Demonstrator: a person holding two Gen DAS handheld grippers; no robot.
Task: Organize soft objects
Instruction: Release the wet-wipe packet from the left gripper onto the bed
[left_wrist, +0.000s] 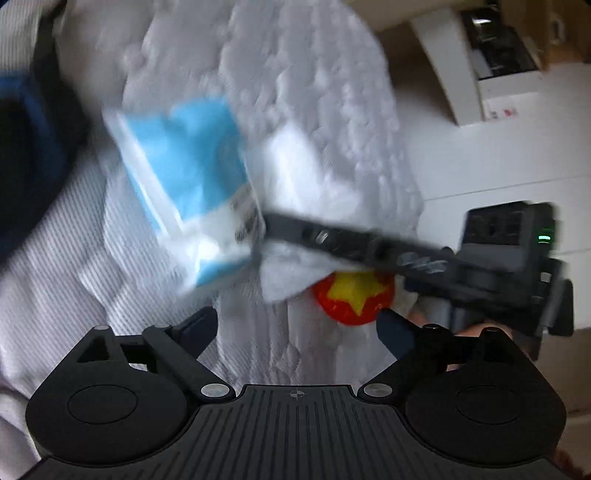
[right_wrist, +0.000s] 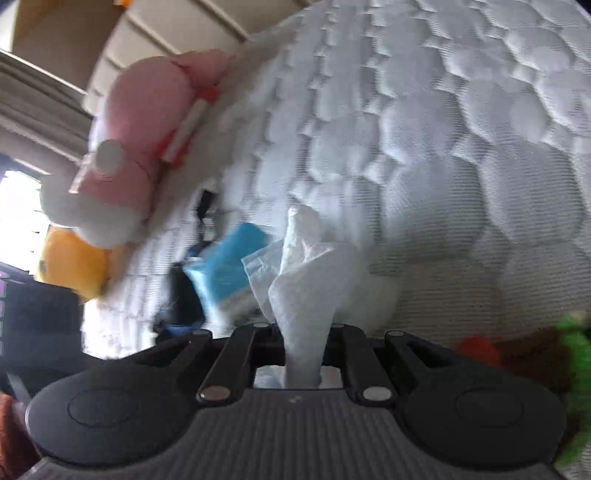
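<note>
The right gripper (right_wrist: 301, 354) is pinching a white tissue (right_wrist: 295, 280) tight; the left gripper (left_wrist: 297, 326) is gaping empty, a blue tissue pack (left_wrist: 184, 177) at its eleven o'clock.

The left gripper (left_wrist: 297, 328) is matte black plastic. Its body is a ribbed plate with a small crosshair mark at 12 o'clock on its top edge. Two rounded lobes flank the plate at 9 and 3 o'clock, each with a raised oval disc. Slim link bars run up from silver rivets to dark blue finger pads (left_wrist: 397, 334).

The right gripper (right_wrist: 303, 354) has the same build: grey-black ribbed plate, twin lobes, four silver rivets along its bars. Seen from the left wrist, it shows a long black finger bar with a silver screw and a boxy dark grey housing with a green light at 3 o'clock.
</note>
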